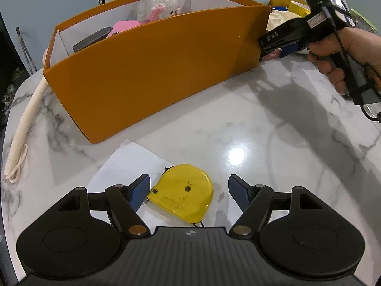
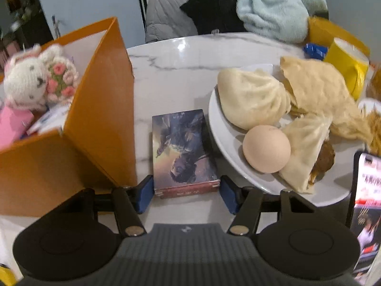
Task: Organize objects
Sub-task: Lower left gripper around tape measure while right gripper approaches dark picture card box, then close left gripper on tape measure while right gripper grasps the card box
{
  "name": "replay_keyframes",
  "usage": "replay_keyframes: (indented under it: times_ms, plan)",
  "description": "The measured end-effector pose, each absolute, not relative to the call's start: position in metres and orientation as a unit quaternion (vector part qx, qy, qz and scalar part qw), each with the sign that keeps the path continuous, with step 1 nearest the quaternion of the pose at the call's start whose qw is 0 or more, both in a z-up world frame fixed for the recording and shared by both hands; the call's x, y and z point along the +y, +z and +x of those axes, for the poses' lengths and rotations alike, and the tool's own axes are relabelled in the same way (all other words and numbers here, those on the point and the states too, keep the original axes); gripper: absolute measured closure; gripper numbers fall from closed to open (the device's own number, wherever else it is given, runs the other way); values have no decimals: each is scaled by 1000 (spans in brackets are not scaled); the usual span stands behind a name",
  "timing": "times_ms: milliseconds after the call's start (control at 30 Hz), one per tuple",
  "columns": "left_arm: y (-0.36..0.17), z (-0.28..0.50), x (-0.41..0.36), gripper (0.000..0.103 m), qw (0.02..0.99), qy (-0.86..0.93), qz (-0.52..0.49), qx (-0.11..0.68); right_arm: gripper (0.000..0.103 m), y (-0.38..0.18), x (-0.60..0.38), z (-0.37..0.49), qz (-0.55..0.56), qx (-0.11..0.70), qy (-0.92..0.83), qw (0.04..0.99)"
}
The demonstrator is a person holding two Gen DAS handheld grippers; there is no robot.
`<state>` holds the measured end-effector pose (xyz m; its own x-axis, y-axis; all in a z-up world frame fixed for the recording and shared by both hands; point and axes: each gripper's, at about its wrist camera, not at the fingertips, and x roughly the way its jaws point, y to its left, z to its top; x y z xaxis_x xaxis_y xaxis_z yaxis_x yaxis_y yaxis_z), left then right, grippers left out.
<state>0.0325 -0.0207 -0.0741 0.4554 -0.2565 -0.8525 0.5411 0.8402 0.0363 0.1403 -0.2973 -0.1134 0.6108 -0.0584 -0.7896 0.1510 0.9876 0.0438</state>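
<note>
A: Item, card box point(image 2: 184, 152): on the marble table point(image 2: 181, 57), long axis twelve-to-six, near end between the right gripper point(image 2: 184, 191) pads, jaws narrow, not visibly pressing.

B: Item, tape measure point(image 1: 182, 193): on paper, at twelve of the left gripper point(image 1: 189, 191), jaws wide, untouched. Orange box point(image 1: 154, 71) beyond.

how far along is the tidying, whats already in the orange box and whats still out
Done: the knitted bunny and a pink item already sit in the orange box.
In hand: nothing gripped yet. The left gripper stands open around the yellow tape measure; the right gripper brackets the card box, pads apparently not pressing.
Left: both of these still lie on the marble table.
</note>
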Motion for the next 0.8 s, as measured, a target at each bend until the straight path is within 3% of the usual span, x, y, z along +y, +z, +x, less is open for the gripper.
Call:
replay_keyframes:
  times_ms: [300,633,700,800]
  plan:
    - [-76,31,-15,18,836,-243,153,468,44,-103,-301,115,63,505,-8,861]
    - [-81,27,-13,17,825,-255,179,471,44,-98,-240,22,-31,555,132,821]
    - [-80,24,-14,18,823,-258,182,471,42,-98,-226,14,-50,551,168,816]
    - [-80,25,-13,20,823,-257,183,472,27,-101,-207,8,-124,527,176,822]
